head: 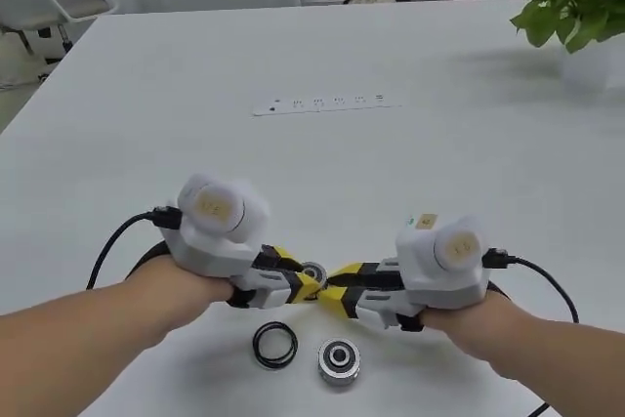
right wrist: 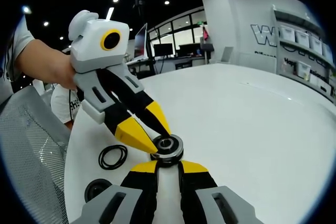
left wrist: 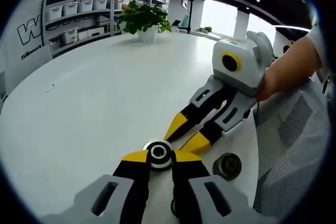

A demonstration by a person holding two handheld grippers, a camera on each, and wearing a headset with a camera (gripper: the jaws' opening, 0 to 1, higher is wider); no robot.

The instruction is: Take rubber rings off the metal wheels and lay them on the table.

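**A:** Which step was in hand?

**B:** Stripping a ring. The left gripper point(left wrist: 159, 157) had its jaws pinching a metal wheel point(left wrist: 159, 153) by its sides, low in the middle of the left gripper view, over the white worktop point(head: 195, 114). A black rubber ring point(right wrist: 179, 149) looked to be on its rim, not yet off.

**A:** And the other one?

**B:** The right gripper point(right wrist: 168, 167) met the wheel nose to nose. Its jaws stood close together at the wheel's edge, but I couldn't tell whether they pinched the ring.

**A:** Anything finished?

**B:** Loose rings point(head: 274, 345) lay at the bottom of the head view, just beside a 2nd wheel point(head: 339, 360) that looked bare, so I judged 1 wheel done.

**A:** Next move?

**B:** As I read it, the right jaws needed to catch the ring's lip and peel it off the rim while the left held the wheel firm. Then the ring would go down beside the others.
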